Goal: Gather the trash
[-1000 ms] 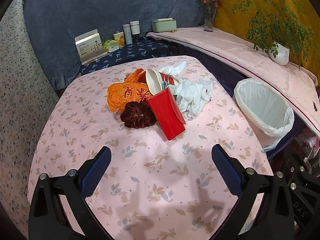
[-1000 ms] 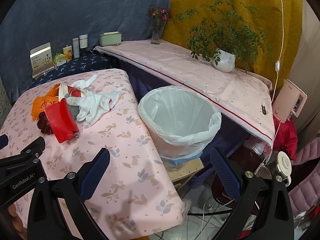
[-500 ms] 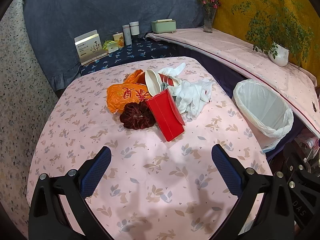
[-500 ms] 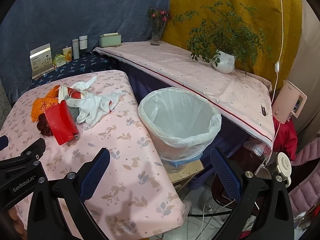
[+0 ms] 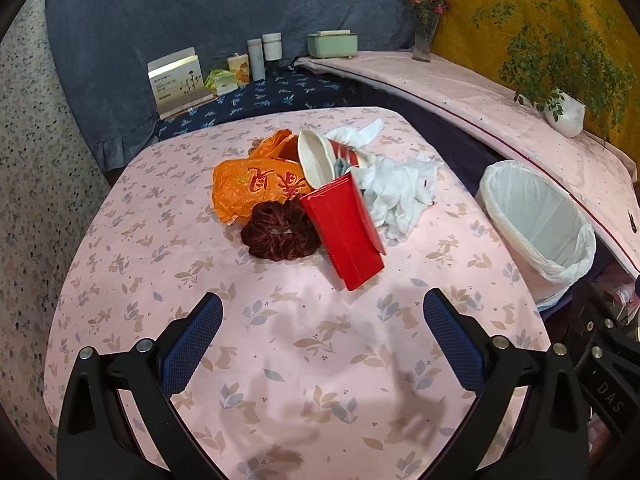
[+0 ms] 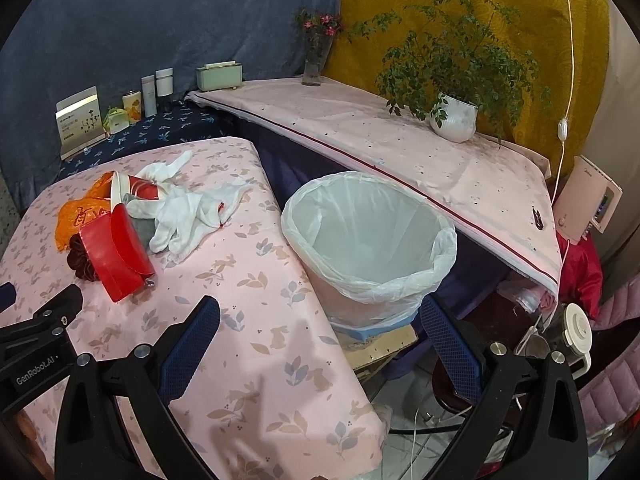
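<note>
Red box (image 5: 346, 232) and the trash pile, mid-frame on the desk (image 5: 160, 240), sit slightly lower and nearer than a second ago. Nothing collected yet. Left gripper (image 5: 322, 340) and right gripper (image 6: 318, 344): fingers wide, empty. Bin (image 6: 368, 240) just off the desk's right edge; bare cloth ahead.

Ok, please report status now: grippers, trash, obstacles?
Both hand-held grippers open, empty. Trash pile around flat red paper box untouched on table. White-lined plastic bin empty, nothing blocking.
</note>
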Demonstrator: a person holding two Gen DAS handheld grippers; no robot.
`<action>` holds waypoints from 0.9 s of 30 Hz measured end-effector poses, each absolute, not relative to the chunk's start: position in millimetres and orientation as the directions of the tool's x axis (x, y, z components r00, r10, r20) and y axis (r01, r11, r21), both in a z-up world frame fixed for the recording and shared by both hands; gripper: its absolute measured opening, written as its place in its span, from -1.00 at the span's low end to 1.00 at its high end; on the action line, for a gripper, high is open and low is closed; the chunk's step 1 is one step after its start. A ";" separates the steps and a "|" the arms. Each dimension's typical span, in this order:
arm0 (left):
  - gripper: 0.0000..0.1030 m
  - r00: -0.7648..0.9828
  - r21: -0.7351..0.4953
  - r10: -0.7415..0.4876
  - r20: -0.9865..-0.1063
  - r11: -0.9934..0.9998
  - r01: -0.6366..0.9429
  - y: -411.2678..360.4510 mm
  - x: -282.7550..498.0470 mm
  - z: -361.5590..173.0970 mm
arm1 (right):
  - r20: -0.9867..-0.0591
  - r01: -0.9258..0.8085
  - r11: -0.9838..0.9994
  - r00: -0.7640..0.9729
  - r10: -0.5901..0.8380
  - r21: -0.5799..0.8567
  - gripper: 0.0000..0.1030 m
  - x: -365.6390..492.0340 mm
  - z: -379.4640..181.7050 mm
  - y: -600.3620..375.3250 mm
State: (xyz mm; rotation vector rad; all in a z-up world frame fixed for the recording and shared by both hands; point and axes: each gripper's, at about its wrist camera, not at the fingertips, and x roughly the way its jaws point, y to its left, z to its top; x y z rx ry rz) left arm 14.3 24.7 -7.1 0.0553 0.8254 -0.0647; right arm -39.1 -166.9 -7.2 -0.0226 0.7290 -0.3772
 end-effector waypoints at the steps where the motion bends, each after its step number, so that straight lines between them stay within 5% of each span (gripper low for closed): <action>1: 0.86 0.672 0.021 -0.034 -0.740 0.997 0.073 28.1 17.6 -9.2 | -0.647 0.327 0.933 0.682 -0.341 -0.148 0.87 -36.5 -8.4 -166.6; 27: 0.86 0.611 -0.117 -0.112 -0.783 0.993 0.032 25.5 99.1 -42.9 | -0.668 0.323 0.941 0.680 -0.302 -0.097 0.87 25.8 -29.1 -175.8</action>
